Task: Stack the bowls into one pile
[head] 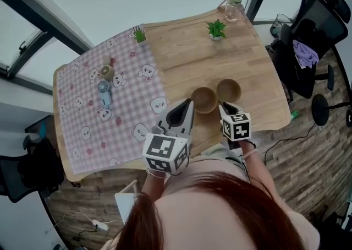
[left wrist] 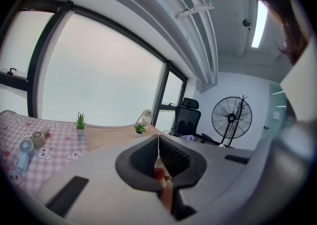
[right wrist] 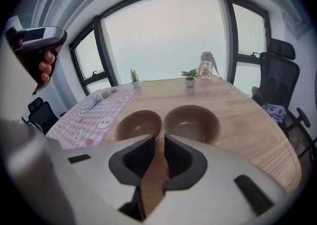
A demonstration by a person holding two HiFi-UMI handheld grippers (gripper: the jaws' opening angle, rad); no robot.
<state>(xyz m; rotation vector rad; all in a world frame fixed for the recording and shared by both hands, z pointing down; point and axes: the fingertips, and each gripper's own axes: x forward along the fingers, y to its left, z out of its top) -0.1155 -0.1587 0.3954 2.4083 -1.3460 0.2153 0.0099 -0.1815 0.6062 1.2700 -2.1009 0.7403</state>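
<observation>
Head view: both brown bowls sit side by side on the bare wood of the table (head: 181, 50), not stacked yet. The left-hand bowl (head: 204, 99) is nearer the pink checked cloth (head: 110, 106), and the right-hand bowl (head: 228, 90) is right beside it. The left gripper (head: 187, 108) hangs just by the left-hand bowl's near side, and the right gripper (head: 225, 108) is just in front of the right-hand one. Left gripper view: the left gripper (left wrist: 158, 140) has its jaws pressed together with nothing in them. It looks out over the table toward a little potted plant (left wrist: 79, 121) and an office chair (left wrist: 187, 117). Right gripper view: the right gripper (right wrist: 159, 142) has its jaws a little apart, with only table wood showing in the gap. Both bowls sit upright and empty just past the tips.
</observation>
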